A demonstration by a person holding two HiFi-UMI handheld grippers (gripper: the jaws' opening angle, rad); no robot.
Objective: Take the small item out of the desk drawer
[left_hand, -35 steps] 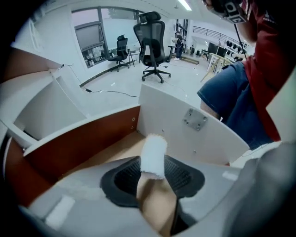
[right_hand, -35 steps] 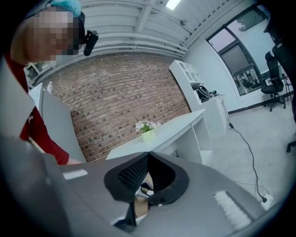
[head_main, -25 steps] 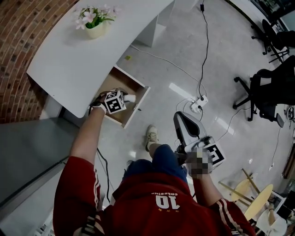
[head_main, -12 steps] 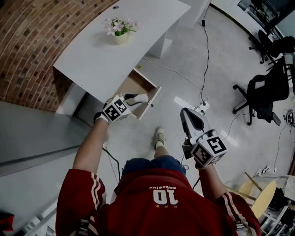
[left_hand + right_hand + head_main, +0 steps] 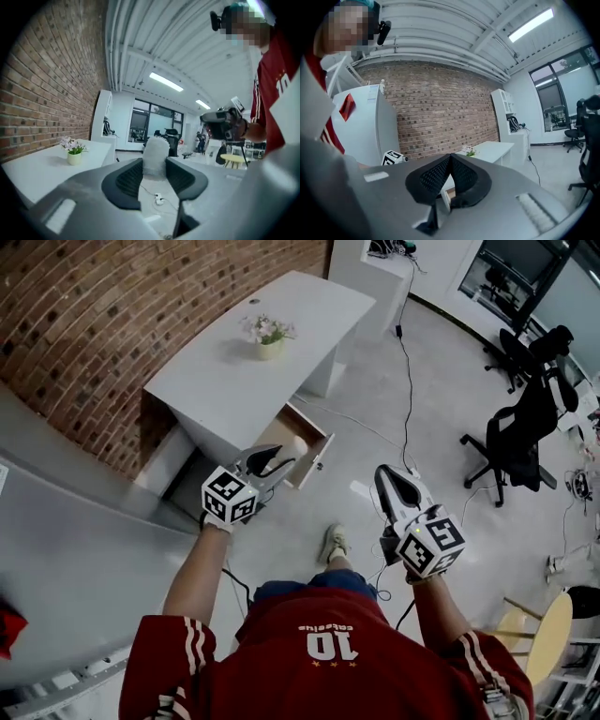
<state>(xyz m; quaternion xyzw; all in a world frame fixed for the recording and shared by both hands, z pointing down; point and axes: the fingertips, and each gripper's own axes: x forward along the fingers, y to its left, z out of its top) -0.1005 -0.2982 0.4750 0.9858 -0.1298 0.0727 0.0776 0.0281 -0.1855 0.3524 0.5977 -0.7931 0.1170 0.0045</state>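
Note:
My left gripper (image 5: 284, 456) is shut on a small white fuzzy item (image 5: 294, 447), held up in the air in front of the open wooden drawer (image 5: 318, 457) of the white desk (image 5: 225, 381). In the left gripper view the item (image 5: 155, 157) stands upright between the two black pads, and the left gripper (image 5: 155, 165) points roughly level across the room. My right gripper (image 5: 387, 476) hangs over the floor to the right, its jaws shut with nothing in them. In the right gripper view the right gripper (image 5: 450, 158) has its pads meeting at the tips.
A pot of flowers (image 5: 269, 337) stands on the desk by the brick wall (image 5: 122, 306). A cable (image 5: 405, 381) runs over the floor to a power strip. Office chairs (image 5: 520, 442) stand at the right, a round yellow table (image 5: 551, 626) at lower right, a grey cabinet (image 5: 75, 559) at left.
The left gripper has come up out of the drawer with the white item in its jaws. The right gripper has risen too. The head view now takes in more of the room.

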